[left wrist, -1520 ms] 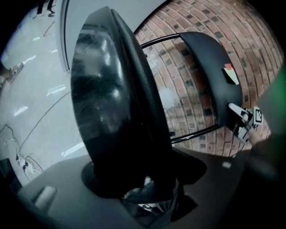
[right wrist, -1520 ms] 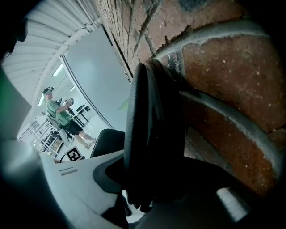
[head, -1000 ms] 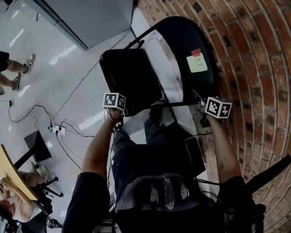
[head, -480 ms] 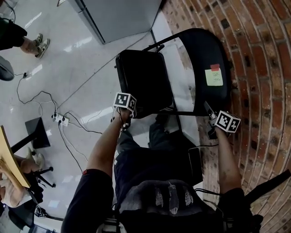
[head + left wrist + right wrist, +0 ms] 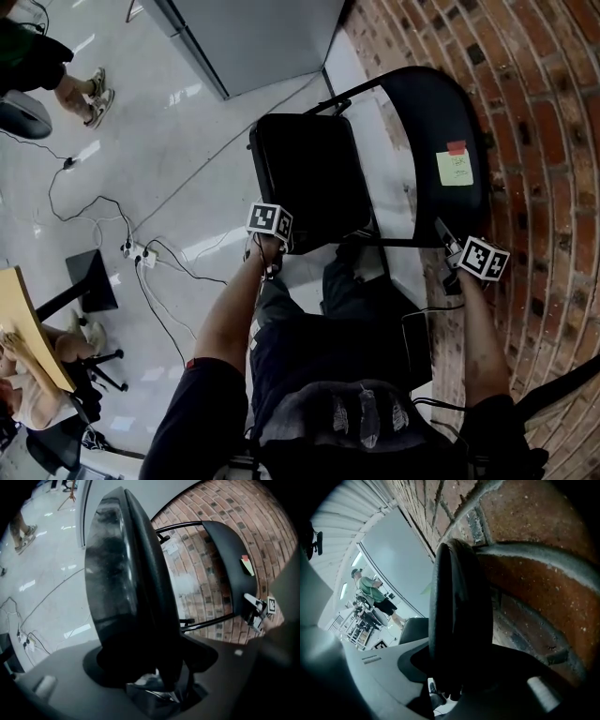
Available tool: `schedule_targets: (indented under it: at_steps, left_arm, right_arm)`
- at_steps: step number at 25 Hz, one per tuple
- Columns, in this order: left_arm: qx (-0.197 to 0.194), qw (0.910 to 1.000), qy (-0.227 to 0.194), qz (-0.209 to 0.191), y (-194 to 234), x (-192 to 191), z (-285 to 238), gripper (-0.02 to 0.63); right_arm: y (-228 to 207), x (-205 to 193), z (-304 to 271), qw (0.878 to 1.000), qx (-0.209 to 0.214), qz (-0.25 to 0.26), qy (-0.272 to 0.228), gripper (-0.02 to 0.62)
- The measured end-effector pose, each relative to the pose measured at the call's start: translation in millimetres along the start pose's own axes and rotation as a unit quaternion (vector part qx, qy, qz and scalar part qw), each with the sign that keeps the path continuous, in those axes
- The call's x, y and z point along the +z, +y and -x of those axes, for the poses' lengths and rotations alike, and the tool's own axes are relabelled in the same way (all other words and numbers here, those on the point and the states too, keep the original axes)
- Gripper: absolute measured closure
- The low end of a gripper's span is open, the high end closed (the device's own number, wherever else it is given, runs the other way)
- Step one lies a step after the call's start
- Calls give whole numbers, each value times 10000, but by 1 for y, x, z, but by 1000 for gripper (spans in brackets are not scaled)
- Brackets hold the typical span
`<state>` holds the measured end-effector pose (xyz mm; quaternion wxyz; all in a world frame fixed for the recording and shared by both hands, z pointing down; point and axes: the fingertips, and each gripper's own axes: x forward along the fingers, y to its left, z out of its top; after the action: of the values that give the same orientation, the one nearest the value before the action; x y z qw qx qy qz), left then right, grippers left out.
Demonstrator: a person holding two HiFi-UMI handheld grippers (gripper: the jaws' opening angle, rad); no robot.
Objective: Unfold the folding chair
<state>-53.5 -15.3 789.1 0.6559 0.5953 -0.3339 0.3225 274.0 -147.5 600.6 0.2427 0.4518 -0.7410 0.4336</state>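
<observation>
From the head view, the folding chair stands on the floor just beside the brick wall on the right. Its seat is to the left and its backrest, which bears a yellow note, is to the right. The left hand-held gripper meets the seat's near edge, and the right hand-held gripper meets the backrest's near edge.

In the left gripper view, the seat's edge runs between the jaws. They seem to pinch it, though shadow hides the contact.

In the right gripper view, the jaws clamp the backrest's edge, with the bricks close on the right.
</observation>
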Motion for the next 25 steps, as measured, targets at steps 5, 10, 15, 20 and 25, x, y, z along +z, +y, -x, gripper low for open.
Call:
schedule_targets:
  at_steps: [5, 10, 15, 20, 25]
  left_arm:
    - [6, 10000, 31, 72, 9, -2, -1, 244]
    - [30, 9999, 27, 131, 17, -5, -6, 239]
    - [81, 9998, 24, 176, 24, -6, -3, 232]
    - [36, 9998, 27, 199, 27, -8, -1, 227]
    - [170, 9992, -18, 350, 40, -10, 1, 207]
  right_arm:
    - [0, -1, -5, 10000, 41, -25, 2, 466]
    - [-6, -8, -10, 10000, 73, -47, 0, 465]
    - [-4, -7, -11, 9999, 101, -30, 2, 466]
    - [-4, -7, -9, 10000, 63, -18, 0, 465]
    - [-3, -6, -19, 9999, 144, 51, 24, 465]
